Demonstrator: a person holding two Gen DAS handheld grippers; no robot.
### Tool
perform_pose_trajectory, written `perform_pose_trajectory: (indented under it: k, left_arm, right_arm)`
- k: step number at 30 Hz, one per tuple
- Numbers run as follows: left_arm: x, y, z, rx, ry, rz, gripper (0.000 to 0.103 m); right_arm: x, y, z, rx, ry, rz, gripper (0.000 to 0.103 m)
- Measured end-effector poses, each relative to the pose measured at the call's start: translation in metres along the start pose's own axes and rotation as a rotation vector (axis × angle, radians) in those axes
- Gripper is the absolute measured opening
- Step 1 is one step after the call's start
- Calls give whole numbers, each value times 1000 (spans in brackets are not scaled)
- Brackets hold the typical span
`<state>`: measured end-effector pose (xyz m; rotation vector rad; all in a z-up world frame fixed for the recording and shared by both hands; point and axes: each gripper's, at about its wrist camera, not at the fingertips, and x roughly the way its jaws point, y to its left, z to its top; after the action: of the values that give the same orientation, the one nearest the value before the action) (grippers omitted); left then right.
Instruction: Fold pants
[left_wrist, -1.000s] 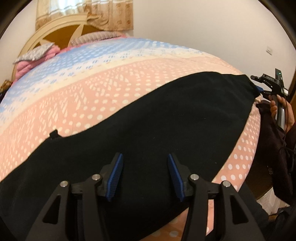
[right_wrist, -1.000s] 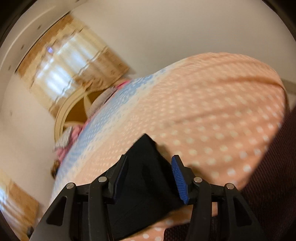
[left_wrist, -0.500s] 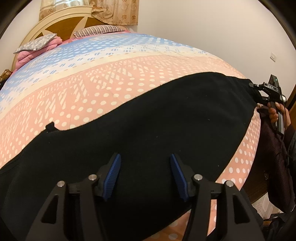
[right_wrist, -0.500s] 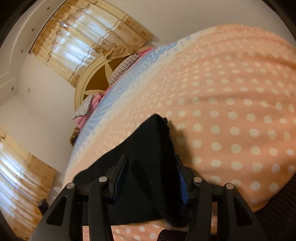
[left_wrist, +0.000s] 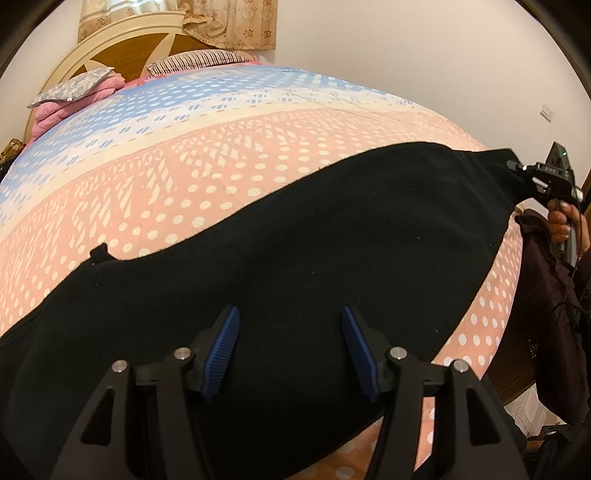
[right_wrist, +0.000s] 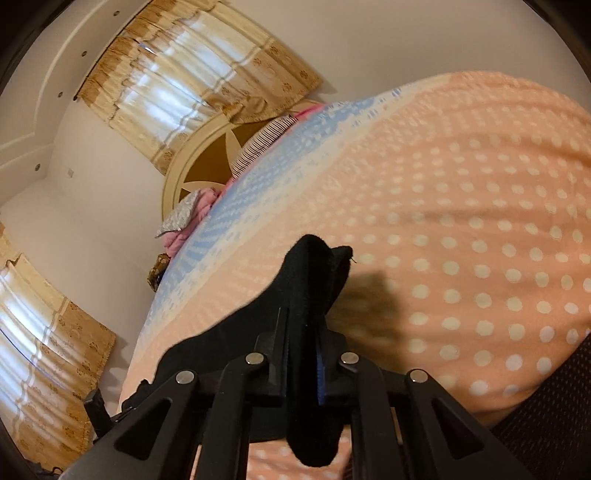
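Observation:
Black pants (left_wrist: 295, 258) lie spread across the bed, running from lower left to upper right in the left wrist view. My left gripper (left_wrist: 290, 350) is open, its blue pads just above the near part of the pants. My right gripper (right_wrist: 301, 354) is shut on the pants' end (right_wrist: 314, 280), which sticks up between its fingers and hangs below them. The right gripper also shows in the left wrist view (left_wrist: 543, 177) at the far right, holding the pants' corner lifted off the bed.
The bed has a pink, cream and blue dotted cover (left_wrist: 221, 147). Pillows and a pink blanket (left_wrist: 74, 96) lie by the headboard (left_wrist: 122, 55). A dark maroon garment (left_wrist: 546, 295) hangs at the right bed edge. Curtains (right_wrist: 184, 85) hang behind the bed.
My right gripper closed on the end of the pants and lifted it. My left gripper stayed open over the pants with little movement.

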<state>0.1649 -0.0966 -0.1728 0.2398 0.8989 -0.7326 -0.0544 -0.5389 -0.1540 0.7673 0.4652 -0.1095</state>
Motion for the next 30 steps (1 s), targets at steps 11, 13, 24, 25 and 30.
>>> perform_pose_trajectory:
  k: [11, 13, 24, 25, 30]
  left_arm:
    - [-6, 5, -3, -26, -18, -21, 61]
    - [-8, 5, -5, -31, -21, -24, 61]
    - [-15, 14, -12, -62, -41, -38, 61]
    - [-16, 15, -13, -64, -43, -38, 61]
    - [-17, 19, -14, -76, -52, -40, 61]
  right_arm:
    - [0, 117, -18, -188, -14, -18, 10]
    - [9, 142, -26, -238, -3, -40, 10]
    - [79, 220, -78, -356, 117, 34, 10]
    - [88, 224, -83, -364, 129, 34, 10]
    - [115, 241, -110, -405, 194, 42, 10]
